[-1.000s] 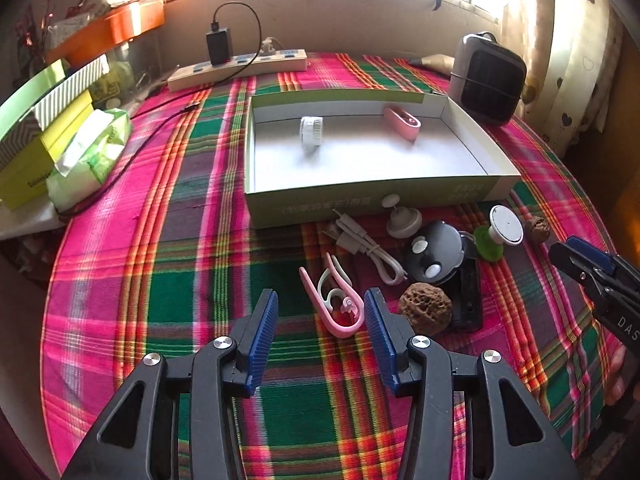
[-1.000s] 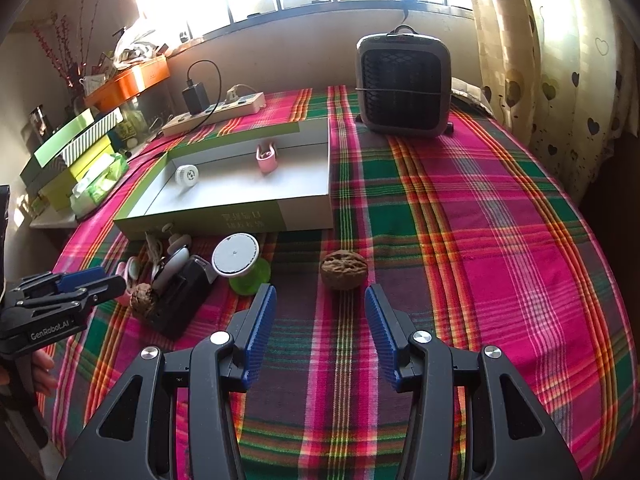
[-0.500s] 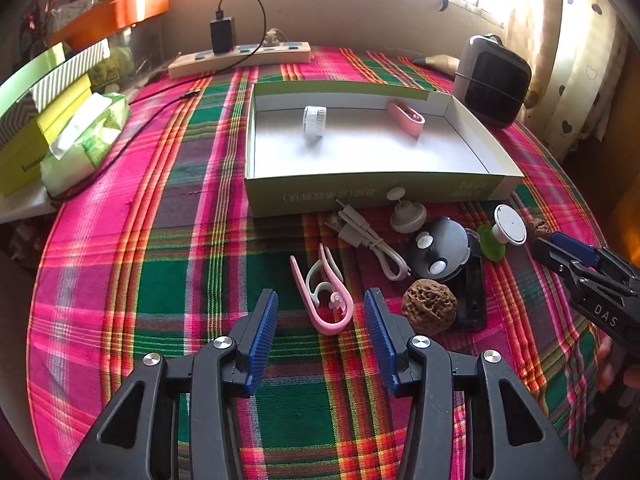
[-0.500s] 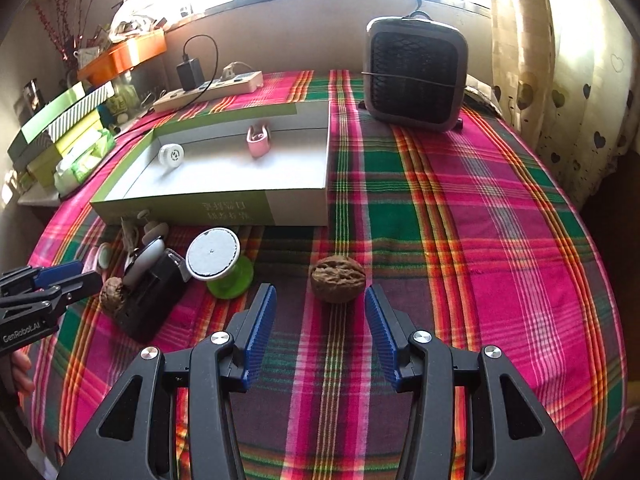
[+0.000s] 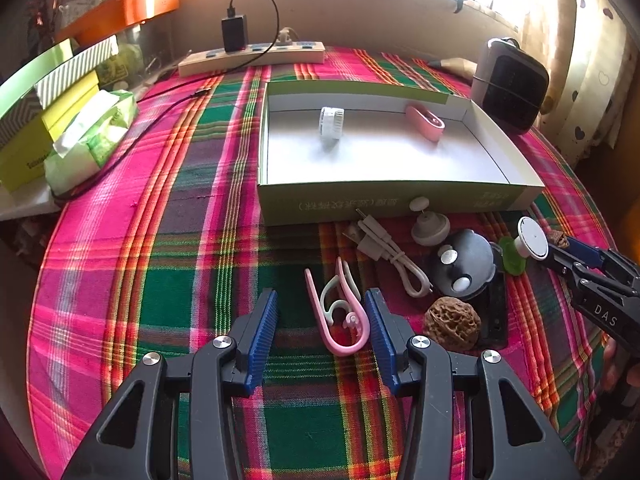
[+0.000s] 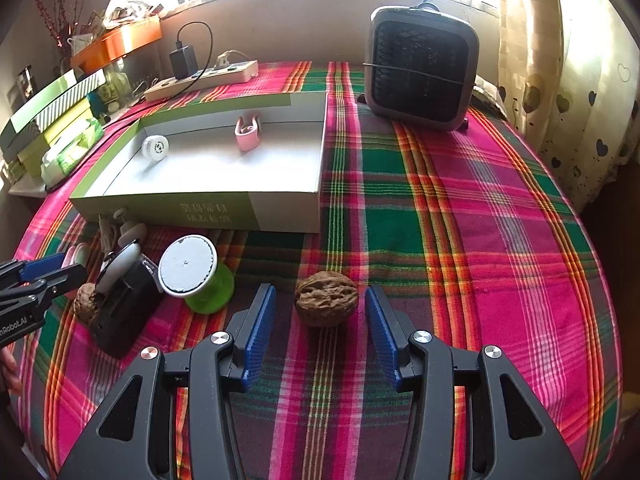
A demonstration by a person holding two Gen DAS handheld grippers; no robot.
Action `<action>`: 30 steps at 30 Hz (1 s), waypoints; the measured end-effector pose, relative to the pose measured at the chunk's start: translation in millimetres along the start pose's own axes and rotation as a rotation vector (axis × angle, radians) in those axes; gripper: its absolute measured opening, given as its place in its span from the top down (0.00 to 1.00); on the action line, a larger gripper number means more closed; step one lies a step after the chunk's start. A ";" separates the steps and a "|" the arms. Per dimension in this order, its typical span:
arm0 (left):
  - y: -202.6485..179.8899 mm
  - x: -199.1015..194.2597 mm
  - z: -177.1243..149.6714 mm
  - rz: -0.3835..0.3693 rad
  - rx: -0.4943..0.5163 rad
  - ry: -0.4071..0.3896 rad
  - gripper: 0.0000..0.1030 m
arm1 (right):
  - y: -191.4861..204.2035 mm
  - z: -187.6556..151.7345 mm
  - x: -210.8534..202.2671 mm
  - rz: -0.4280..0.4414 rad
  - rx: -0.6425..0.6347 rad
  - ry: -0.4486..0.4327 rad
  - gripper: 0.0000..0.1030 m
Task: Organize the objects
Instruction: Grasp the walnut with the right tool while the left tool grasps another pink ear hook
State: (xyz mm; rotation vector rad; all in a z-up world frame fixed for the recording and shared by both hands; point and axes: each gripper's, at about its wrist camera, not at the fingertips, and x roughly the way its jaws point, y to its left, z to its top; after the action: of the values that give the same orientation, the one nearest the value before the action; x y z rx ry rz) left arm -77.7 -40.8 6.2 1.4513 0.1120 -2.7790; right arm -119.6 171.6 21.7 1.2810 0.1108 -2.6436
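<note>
Both grippers have crept closer to their targets over the last second. On the right wrist view, the lone walnut [image 6: 326, 304] now sits between the tips of the right gripper [image 6: 320, 334], where earlier it lay just ahead at twelve o'clock. On the left wrist view, the pink ear hook [image 5: 340, 312] has likewise drawn in between the fingers of the left gripper [image 5: 322, 330].

Neither gripper holds anything. The right jaws stand apart with clear cloth showing on both sides of the walnut. The left jaws are also spread; the ear hook lies toward the three o'clock finger, close to or touching its pad, with a wide gap at nine o'clock. Its long axis runs roughly from six toward eleven o'clock, nearly along the fingers.

The open cardboard box [image 5: 400, 200], presumably the destination, lies at twelve to one o'clock from the left gripper and at ten to eleven o'clock from the right. A second walnut [image 5: 452, 328] rests at three o'clock of the left gripper.
</note>
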 end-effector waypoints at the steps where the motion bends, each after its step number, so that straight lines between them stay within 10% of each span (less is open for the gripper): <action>1: 0.5 0.3 -0.2 0.000 0.000 -0.003 0.58 | -0.5 0.6 0.6 -0.002 0.000 0.000 0.54; 30: 7.0 2.1 3.2 0.015 -0.038 -0.036 0.78 | -4.0 -0.4 -0.9 -0.031 0.003 -0.005 0.69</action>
State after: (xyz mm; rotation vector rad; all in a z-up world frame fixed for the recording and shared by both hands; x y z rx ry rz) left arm -81.3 -48.0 5.9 1.3873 0.1527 -2.7734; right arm -119.6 175.8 22.1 1.2845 0.1265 -2.6737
